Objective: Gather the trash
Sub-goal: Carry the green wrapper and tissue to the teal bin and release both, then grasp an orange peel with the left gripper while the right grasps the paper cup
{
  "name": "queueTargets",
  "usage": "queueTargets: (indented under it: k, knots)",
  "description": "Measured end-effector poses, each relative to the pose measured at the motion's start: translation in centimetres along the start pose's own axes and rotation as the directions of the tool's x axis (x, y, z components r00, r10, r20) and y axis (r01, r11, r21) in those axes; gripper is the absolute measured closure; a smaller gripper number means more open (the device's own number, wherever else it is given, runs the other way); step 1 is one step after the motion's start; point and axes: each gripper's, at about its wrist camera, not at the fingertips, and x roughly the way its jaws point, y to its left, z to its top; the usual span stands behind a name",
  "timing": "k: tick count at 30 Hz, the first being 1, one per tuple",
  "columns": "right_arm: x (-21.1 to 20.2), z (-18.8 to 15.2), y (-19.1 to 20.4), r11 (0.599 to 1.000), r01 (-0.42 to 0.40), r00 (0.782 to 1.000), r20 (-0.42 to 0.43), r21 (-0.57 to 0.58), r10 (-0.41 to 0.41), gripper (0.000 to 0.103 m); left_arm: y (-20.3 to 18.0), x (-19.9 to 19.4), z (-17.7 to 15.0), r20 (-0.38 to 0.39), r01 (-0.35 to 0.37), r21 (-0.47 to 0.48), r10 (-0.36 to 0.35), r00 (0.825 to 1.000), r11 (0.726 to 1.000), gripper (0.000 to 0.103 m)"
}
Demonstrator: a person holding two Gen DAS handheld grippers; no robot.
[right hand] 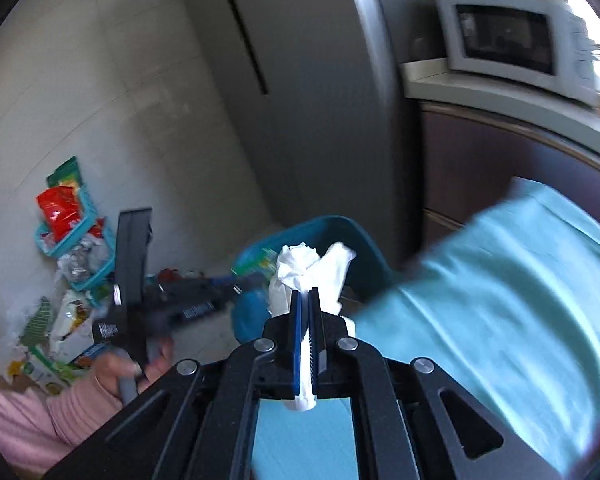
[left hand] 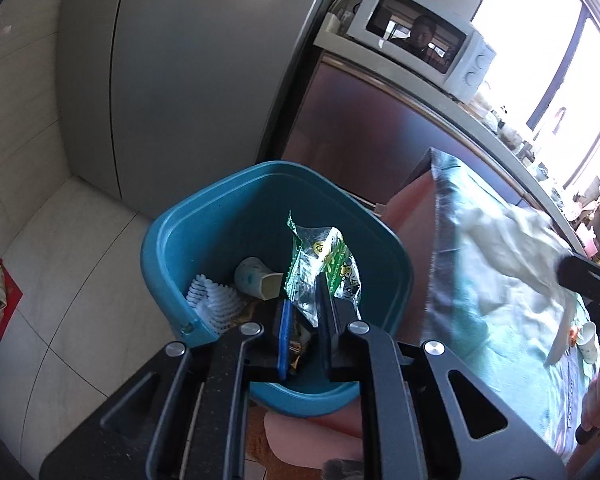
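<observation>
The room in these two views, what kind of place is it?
Most likely a home kitchen. A tall fridge stands beside a counter that carries a microwave. A teal bin holding wrappers sits next to a cloth-covered table.

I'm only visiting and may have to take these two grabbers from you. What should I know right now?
Left gripper: open above the teal bin, a green snack wrapper lying against one finger.
Right gripper: shut on a white tissue wad, over the table near the bin.
Done: a paper cup and white foam netting lie in the bin.
Left: drop the tissue in; another paper cup remains on the teal tablecloth.
</observation>
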Motion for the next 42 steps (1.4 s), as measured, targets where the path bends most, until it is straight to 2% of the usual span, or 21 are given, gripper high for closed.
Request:
queueTargets:
  k: [5,7,10,12,13,16,21,24,28,32,36,38,40,42]
  knots:
    - [4.8,1.4,-0.8,0.999,-0.003,0.998,-0.057,0.032,0.005,0.101,0.7,1.2,0.0,-0.022,-0.019,-0.013,0.019,1.000,1.000,0.091]
    - [6.5,1.5,-1.6,0.997,0.000,0.996,-0.085,0.072,0.007,0.097,0.8,1.6,0.0,-0.028,-0.028,-0.013,0.028,0.999,1.000,0.090]
    - [8.0,1.2,-2.5,0.992,0.018,0.994,-0.108,0.121,-0.005,0.089,0.7,2.0,0.0,-0.030,-0.044,-0.021,0.044,0.999,0.999,0.066]
    - [7.9,0.8,-2.9,0.989,0.022,0.994,-0.108,0.147,-0.006,0.086,0.7,2.3,0.0,-0.033,-0.045,-0.023,0.044,0.998,0.999,0.063]
    - [7.5,0.6,-2.9,0.988,0.019,0.995,-0.102,0.152,-0.003,0.086,0.6,2.2,0.0,-0.031,-0.045,-0.027,0.045,0.999,0.999,0.059]
    - [6.2,0.3,-2.9,0.990,0.016,0.997,-0.075,0.140,-0.005,0.082,0.2,1.8,0.1,-0.014,-0.044,-0.020,0.044,0.999,0.999,0.058]
    - [1.2,-1.2,-2.9,0.994,0.013,1.000,0.002,0.109,-0.014,0.074,-2.2,0.2,0.2,0.026,0.004,0.041,-0.005,1.000,0.999,0.050]
    - [-2.4,-2.8,-3.4,0.993,0.042,0.998,0.045,0.106,-0.047,0.072,-5.2,-1.0,-0.1,0.042,0.062,0.111,-0.068,0.997,0.992,0.047]
    - [-7.2,-5.5,-5.0,0.983,0.112,0.986,0.105,0.148,-0.128,0.067,-10.1,-2.2,-0.8,0.034,0.167,0.216,-0.178,0.983,0.962,0.041]
    - [-12.3,-9.1,-7.7,0.948,0.199,0.959,0.149,0.248,-0.240,0.065,-15.5,-2.3,-1.7,-0.010,0.261,0.313,-0.272,0.962,0.913,0.039]
    - [-17.1,-12.3,-10.3,0.886,0.303,0.911,0.166,0.350,-0.378,0.061,-21.3,-1.5,-2.9,-0.073,0.336,0.395,-0.335,0.939,0.855,0.038]
    - [-20.0,-14.0,-11.6,0.839,0.368,0.871,0.167,0.402,-0.462,0.059,-24.4,-0.7,-3.5,-0.114,0.375,0.429,-0.362,0.925,0.822,0.038]
    - [-22.5,-15.6,-12.8,0.785,0.413,0.827,0.170,0.463,-0.535,0.045,-27.2,0.0,-4.2,-0.142,0.394,0.453,-0.372,0.917,0.800,0.037]
    - [-24.8,-16.9,-14.0,0.733,0.447,0.779,0.179,0.513,-0.601,0.036,-29.7,0.9,-4.7,-0.177,0.419,0.473,-0.382,0.907,0.775,0.037]
